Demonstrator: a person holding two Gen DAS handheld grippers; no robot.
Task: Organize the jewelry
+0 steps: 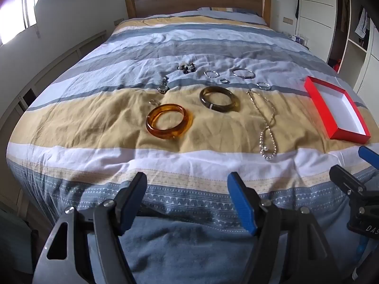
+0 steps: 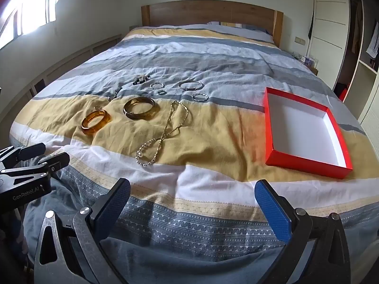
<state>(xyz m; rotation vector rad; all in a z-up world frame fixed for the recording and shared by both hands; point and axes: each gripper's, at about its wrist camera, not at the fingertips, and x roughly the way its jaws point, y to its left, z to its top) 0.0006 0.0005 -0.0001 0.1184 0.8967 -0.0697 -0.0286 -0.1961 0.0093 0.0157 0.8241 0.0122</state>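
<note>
Jewelry lies spread on a striped bedspread. An amber bangle (image 1: pixel 168 121) (image 2: pixel 96 121) and a dark olive bangle (image 1: pixel 219 98) (image 2: pixel 139 108) sit side by side. A beaded gold necklace (image 1: pixel 267 127) (image 2: pixel 163 133) trails to their right. Several silver rings and bracelets (image 1: pixel 243 73) (image 2: pixel 190 85) and a dark bead cluster (image 1: pixel 187 67) (image 2: pixel 141 79) lie farther back. An empty red box (image 1: pixel 336 108) (image 2: pixel 305 130) with a white inside rests on the right. My left gripper (image 1: pixel 187 182) and right gripper (image 2: pixel 193 188) both hang open over the bed's foot, short of the jewelry, holding nothing.
A wooden headboard (image 2: pixel 212 11) stands at the far end. A window (image 2: pixel 30 7) is on the left wall, and white wardrobes (image 2: pixel 329 23) with open shelves line the right. A blue-grey blanket (image 2: pixel 165 255) hangs under both grippers at the bed's foot.
</note>
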